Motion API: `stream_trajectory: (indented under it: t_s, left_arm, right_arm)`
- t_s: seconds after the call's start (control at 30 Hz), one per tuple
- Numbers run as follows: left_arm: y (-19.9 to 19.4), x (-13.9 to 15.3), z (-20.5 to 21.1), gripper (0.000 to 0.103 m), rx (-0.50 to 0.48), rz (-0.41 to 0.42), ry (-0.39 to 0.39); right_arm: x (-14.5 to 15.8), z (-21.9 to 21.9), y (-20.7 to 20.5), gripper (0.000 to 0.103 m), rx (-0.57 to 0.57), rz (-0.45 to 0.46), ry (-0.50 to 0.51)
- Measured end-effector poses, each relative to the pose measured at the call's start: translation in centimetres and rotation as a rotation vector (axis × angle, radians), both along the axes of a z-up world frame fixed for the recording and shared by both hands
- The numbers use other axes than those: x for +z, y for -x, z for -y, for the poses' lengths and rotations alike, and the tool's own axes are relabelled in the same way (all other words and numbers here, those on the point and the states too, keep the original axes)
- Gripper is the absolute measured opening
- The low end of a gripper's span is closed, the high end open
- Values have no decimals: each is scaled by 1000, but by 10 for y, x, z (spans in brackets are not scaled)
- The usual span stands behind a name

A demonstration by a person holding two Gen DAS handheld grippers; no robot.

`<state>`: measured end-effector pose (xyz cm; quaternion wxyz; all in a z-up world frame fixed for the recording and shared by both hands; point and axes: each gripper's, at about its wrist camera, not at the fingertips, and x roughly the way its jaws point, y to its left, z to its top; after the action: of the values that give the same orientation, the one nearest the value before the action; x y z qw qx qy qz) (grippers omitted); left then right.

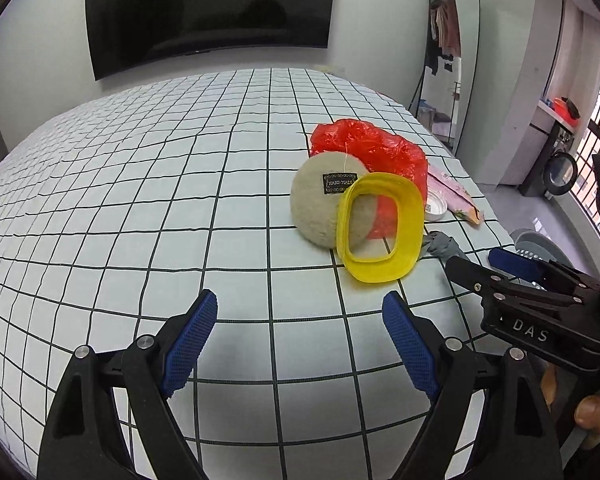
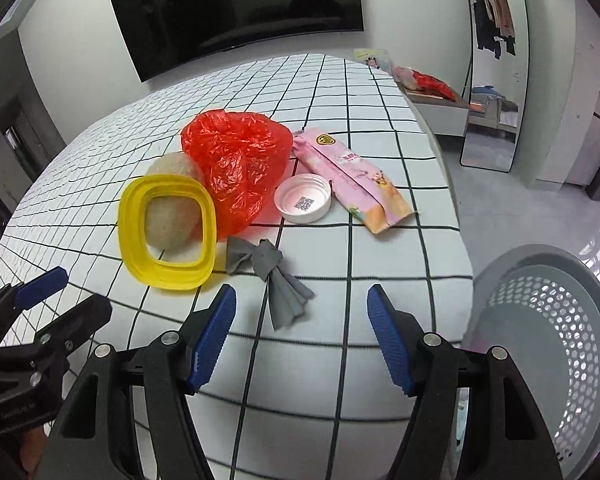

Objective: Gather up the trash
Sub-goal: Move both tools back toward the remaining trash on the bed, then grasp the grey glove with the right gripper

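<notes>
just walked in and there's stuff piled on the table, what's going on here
A person is clearing trash off a checked tablecloth with a pair of tongs in each hand. Both the left tongs and the right tongs stand open and empty above the cloth. Nothing is picked up yet: a yellow frame leans against a beige pouf, beside a red plastic bag, white cap, pink wrapper and grey rag. A perforated grey bin waits beside the table.

Worktop (image 2: 380, 152) cluster: plastic bag (image 2: 240, 164) at back, round cushion (image 2: 168, 216) left of it, frame lid (image 2: 166, 232) leaning against cushion's front. Cap (image 2: 303, 198) right of bag, wrapper (image 2: 352, 178) further right. Cloth scrap (image 2: 274, 276) in front. Perforated basket (image 2: 548, 344) off worktop's right edge.
</notes>
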<state>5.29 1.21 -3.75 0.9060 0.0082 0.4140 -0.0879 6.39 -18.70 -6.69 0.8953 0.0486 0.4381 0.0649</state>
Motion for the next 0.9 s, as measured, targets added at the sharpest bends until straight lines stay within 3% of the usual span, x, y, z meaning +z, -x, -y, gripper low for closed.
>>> stream_trajectory:
  t_s: [0.27,0.37,0.5,0.57,0.63,0.73,0.9]
  left_arm:
    - [-4,-3,-4,83,10,-10,8]
    - [-5,-4,-5,83,11,-16,14]
    - [-5,-4,-6,83,12,-20,16]
    - [-5,-4,-6,83,12,-20,16]
    - [-6,-5,-6,83,13,-21,17]
    - [-5,-6,-5,83,14,-29,23]
    - [-4,-4,0,83,12,-29,18]
  right_arm:
    - [-1,-13,-15,65,33,-3,79]
    - [-2,-18,-15,60,53,1,86]
    - [-2,-23,-17,41,72,9,103]
    - [-2,-23,-16,37,80,9,93]
    - [-2,-23,-15,24,86,11,90]
    - [-1,-19,-13,18,82,15,70]
    - [2,-6,-2,17,60,26,26]
